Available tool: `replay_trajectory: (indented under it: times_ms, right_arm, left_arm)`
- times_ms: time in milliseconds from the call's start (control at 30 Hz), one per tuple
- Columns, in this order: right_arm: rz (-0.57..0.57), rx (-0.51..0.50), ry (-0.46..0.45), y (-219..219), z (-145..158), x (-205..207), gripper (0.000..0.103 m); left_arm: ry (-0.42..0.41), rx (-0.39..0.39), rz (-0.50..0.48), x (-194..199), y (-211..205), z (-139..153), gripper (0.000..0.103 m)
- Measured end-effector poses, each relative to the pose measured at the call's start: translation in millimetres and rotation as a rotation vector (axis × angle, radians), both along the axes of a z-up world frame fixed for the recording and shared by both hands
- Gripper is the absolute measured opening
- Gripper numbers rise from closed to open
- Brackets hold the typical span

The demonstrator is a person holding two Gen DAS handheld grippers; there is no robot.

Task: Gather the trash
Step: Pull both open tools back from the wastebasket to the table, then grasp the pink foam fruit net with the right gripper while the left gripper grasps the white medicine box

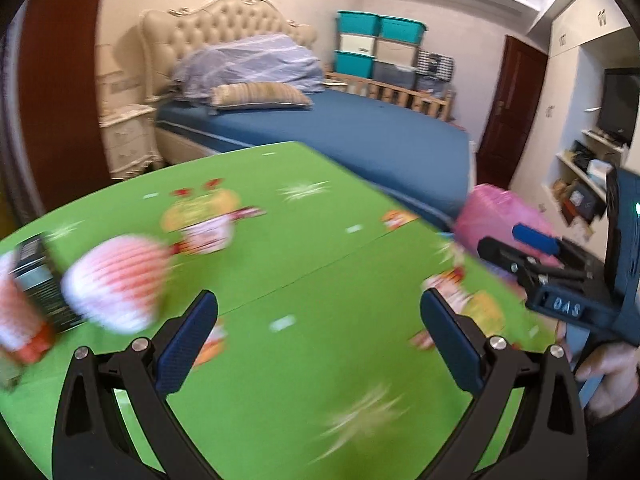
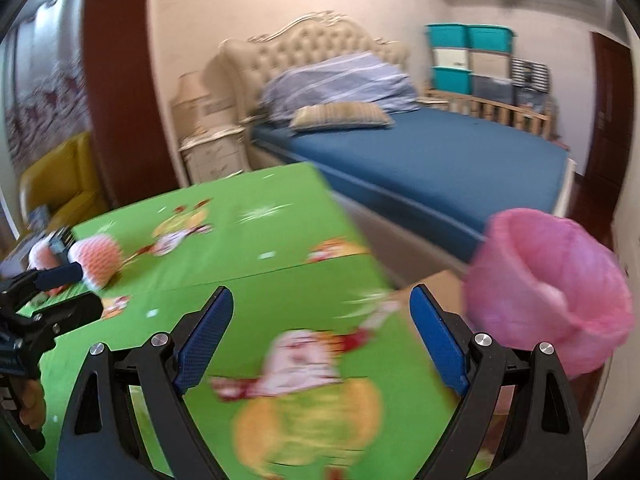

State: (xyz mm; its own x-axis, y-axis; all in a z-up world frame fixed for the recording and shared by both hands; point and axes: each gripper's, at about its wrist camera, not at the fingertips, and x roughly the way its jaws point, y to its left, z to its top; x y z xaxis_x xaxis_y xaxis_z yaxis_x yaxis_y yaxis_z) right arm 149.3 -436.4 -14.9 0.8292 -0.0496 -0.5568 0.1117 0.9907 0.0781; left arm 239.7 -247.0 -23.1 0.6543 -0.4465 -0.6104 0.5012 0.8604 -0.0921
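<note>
On the green printed tablecloth (image 1: 320,248), at its left end, lies a blurred red-and-white foam net (image 1: 118,282) beside a dark box (image 1: 38,280) and another red-and-white piece (image 1: 18,320). My left gripper (image 1: 319,304) hovers over the cloth to the right of them, open, with nothing between its fingers. A bin lined with a pink bag (image 2: 552,292) stands off the table's right edge. My right gripper (image 2: 320,296) is open and empty over the table's right part, just left of the bin. In the right wrist view the left gripper (image 2: 90,288) shows near the foam net (image 2: 100,260).
A bed with a blue sheet (image 1: 360,132) lies behind the table, with a white nightstand (image 2: 212,156) to its left. Teal and grey storage boxes (image 1: 376,48) stand at the far wall. A yellow chair (image 2: 64,184) sits far left. A hand (image 1: 608,376) holds the right gripper (image 1: 500,240).
</note>
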Motion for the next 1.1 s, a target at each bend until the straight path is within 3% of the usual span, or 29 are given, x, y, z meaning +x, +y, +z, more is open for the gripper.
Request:
replay_trajectory:
  times_ms: [333,567,800,967,1100]
  right_arm:
    - [0.176,0.002,0.061,124.8,-13.1,40.0,0.085]
    - [0.294,-0.023,0.094,197.7,-17.7,61.2,0.085]
    - [0.343,-0.056,0.122,242.5,-19.3,88.8,0.085]
    - [0.325,-0.050,0.139,249.3,-20.5,105.8,0.084]
    - [0.298,-0.031,0.135,243.8,-19.8,110.7,0.073]
  left_arm:
    - [-0.034,0.132,0.274,-43.8,144.0,-18.3,0.098]
    - [-0.036,0.203,0.428,-58.3,204.7,-20.3,0.098]
    - [0.033,0.135,0.562,-48.5,260.3,-21.7,0.098]
    - [0.097,0.076,0.614,-44.2,285.4,-27.9,0.098]
    - [0.121,0.064,0.626,-39.5,286.1,-31.8,0.098]
